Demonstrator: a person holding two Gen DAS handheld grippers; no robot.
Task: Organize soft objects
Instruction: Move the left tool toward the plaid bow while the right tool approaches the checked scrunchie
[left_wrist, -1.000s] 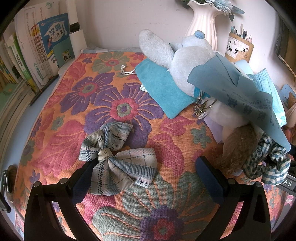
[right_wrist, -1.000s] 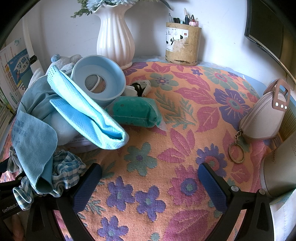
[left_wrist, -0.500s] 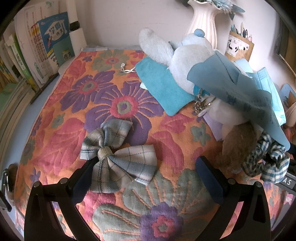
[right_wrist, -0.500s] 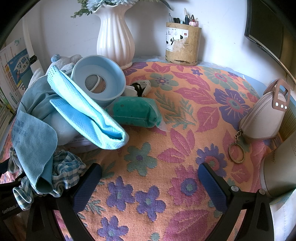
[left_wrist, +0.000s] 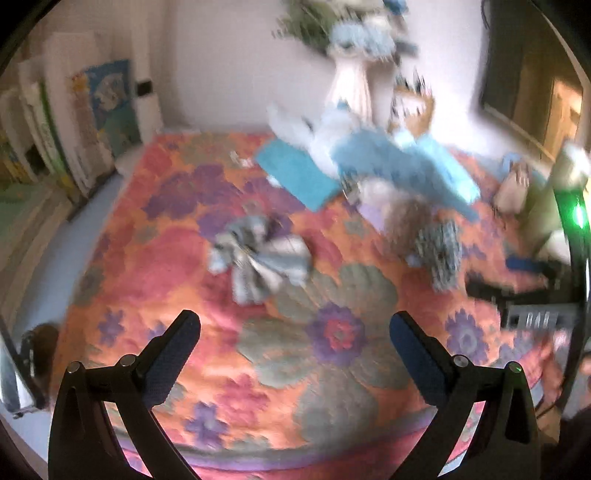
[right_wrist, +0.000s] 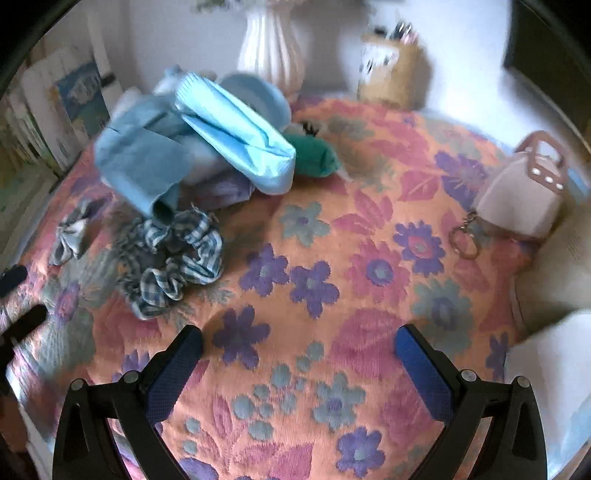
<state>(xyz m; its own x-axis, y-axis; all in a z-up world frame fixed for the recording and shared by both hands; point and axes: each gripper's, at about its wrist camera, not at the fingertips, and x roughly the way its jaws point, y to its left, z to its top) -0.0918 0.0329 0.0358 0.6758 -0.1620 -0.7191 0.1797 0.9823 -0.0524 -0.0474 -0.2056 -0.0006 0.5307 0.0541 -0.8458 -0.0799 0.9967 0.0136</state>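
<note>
A grey plaid bow (left_wrist: 258, 258) lies on the flowered cloth (left_wrist: 332, 369); it also shows in the right wrist view (right_wrist: 70, 236). A blue-checked scrunchie (right_wrist: 177, 258) lies beside a pile of a pale plush toy (left_wrist: 332, 136), blue cloths (right_wrist: 147, 162), a blue face mask (right_wrist: 236, 133) and a green pouch (right_wrist: 314, 155). A teal cloth (left_wrist: 295, 173) lies flat behind the bow. My left gripper (left_wrist: 295, 339) is open and empty, well back from the bow. My right gripper (right_wrist: 299, 354) is open and empty over bare cloth. Both views are blurred.
A white vase (right_wrist: 273, 51) and a pen holder (right_wrist: 391, 74) stand at the back wall. Books (left_wrist: 74, 140) line the left side. A beige purse with a key ring (right_wrist: 517, 199) sits at the right, next to white objects (right_wrist: 554, 369).
Both grippers have pulled back and up from the table, so more of the cloth shows. The bow and scrunchie look farther away. The objects have not moved.
</note>
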